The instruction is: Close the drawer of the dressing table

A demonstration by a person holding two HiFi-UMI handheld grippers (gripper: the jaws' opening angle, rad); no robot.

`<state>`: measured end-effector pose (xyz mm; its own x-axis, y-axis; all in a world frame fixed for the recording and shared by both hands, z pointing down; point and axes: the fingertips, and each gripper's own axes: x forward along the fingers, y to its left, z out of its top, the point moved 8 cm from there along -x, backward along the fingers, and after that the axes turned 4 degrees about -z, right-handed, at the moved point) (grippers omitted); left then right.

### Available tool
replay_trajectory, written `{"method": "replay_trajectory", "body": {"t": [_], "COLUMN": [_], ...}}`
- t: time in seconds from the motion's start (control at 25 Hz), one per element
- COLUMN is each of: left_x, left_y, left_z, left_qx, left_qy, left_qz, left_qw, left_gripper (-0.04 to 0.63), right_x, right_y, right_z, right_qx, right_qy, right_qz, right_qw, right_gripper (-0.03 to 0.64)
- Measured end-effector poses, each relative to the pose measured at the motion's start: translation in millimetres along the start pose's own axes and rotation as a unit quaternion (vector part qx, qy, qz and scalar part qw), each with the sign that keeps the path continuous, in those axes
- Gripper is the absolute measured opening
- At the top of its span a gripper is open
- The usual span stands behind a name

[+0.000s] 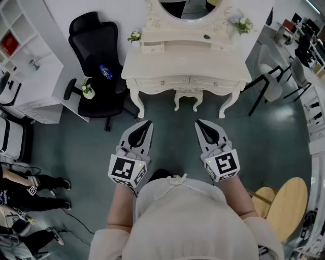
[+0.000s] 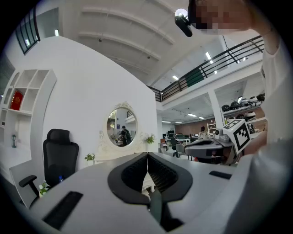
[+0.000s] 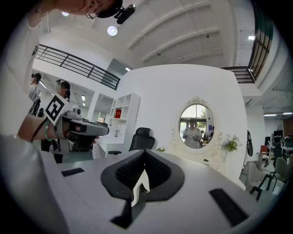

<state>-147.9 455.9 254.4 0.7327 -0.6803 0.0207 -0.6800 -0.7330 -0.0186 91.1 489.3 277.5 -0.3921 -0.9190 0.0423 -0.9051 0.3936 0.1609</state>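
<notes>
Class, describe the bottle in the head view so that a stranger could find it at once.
Start at the cream dressing table with the oval mirror; a black office chair stands to its left. The bottle lies on that chair's seat. It is bright blue, unlike the small potted plant beside the chair's arm.

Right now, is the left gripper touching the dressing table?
Apart. The head view shows the left gripper held short of the dressing table, with floor between them.

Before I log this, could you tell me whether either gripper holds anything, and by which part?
Nothing is held: the left gripper and right gripper are both shut and empty.
</notes>
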Motion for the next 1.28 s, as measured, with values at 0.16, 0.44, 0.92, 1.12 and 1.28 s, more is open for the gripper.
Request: {"method": "replay_trajectory", "body": {"t": [0.16,0.44,0.92,1.12,1.28], "left_x": [4,12,28,49,79], "left_y": [-3,-8,15,39,67], "left_z": [1,-5,-6,-21,-29], "left_qx": [-0.002,-0.01,-0.047,-0.059,-0.069], "left_qy": [0.0,0.003,-0.017,0.004,0.012], "left_qz": [0.002,0.003,0.052,0.064,0.045], "left_qw": [1.0,0.9999,0.9974,0.9962,0.9966], "left_gripper": [0.018,0.018,0.278,0.301,0.301], "right_x": [-2,-6,21,51,85], "right_y": [-5,-16,-37,-45,-62], "right_z": [0,-6,-20,-28,-34], "right_qx": [0.001,0.007,0.056,0.051,0.051], "right_qy": [0.0,0.0,0.023,0.029,0.04], "right_qz": [-0.003,-0.011,-0.027,-0.014,-0.019], "right_qw": [1.0,1.0,0.998,0.998,0.998], "right_gripper": [0.002,0.002,0.006,0.006,0.006]}}
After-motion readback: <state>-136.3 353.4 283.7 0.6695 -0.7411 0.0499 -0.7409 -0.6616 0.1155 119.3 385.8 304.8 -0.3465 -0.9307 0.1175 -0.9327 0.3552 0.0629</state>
